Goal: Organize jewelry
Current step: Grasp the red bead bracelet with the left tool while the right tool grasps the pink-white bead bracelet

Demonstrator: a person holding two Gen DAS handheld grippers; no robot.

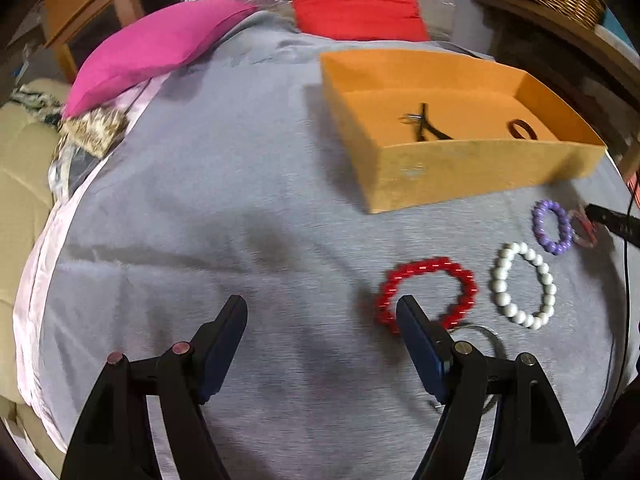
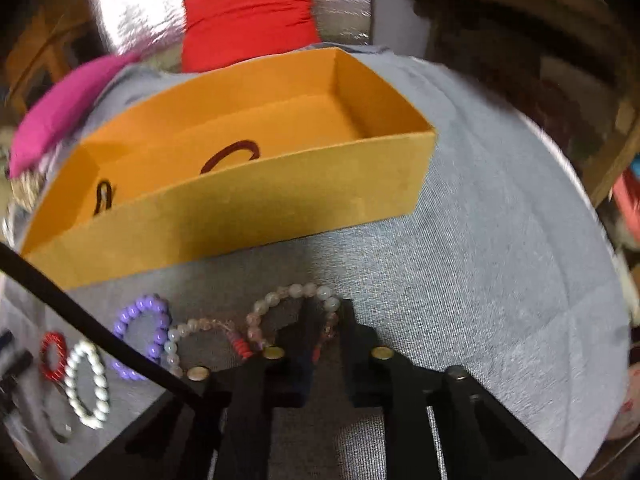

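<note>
Now the right gripper [image 2: 326,316] tips steeply down at the grey cloth [image 2: 500,248] just in front of the orange box [image 2: 248,208], its jaws pinched together on the pale bead bracelet [image 2: 296,292], whose loop arcs out ahead of the fingertips toward the box wall. A second pale bracelet [image 2: 192,328] lies just to the left, touching the purple bracelet [image 2: 142,334]; a black cable [image 2: 92,320] cuts across that corner in front of them. Further left of the purple one sit the white bracelet [image 2: 88,384] and the red bracelet [image 2: 53,356]. Inside the box, a dark ring [image 2: 230,156] lies near the middle and a small dark piece [image 2: 103,196] at the left end. Over on the other side, the left gripper [image 1: 322,308] also points steeply down, jaws spread wide with nothing between them, only bare cloth. Its right finger [image 1: 416,328] overlaps the near side of the red bracelet [image 1: 428,292]; whether it touches I can't tell. Right of that lies the white bracelet [image 1: 524,284], then the purple one [image 1: 554,228] nearer the box [image 1: 472,172]. A thin metal ring [image 1: 486,332] peeks out behind the right finger. A pink cushion [image 1: 156,48] and a red cushion [image 1: 356,0] sit beyond the box.
</note>
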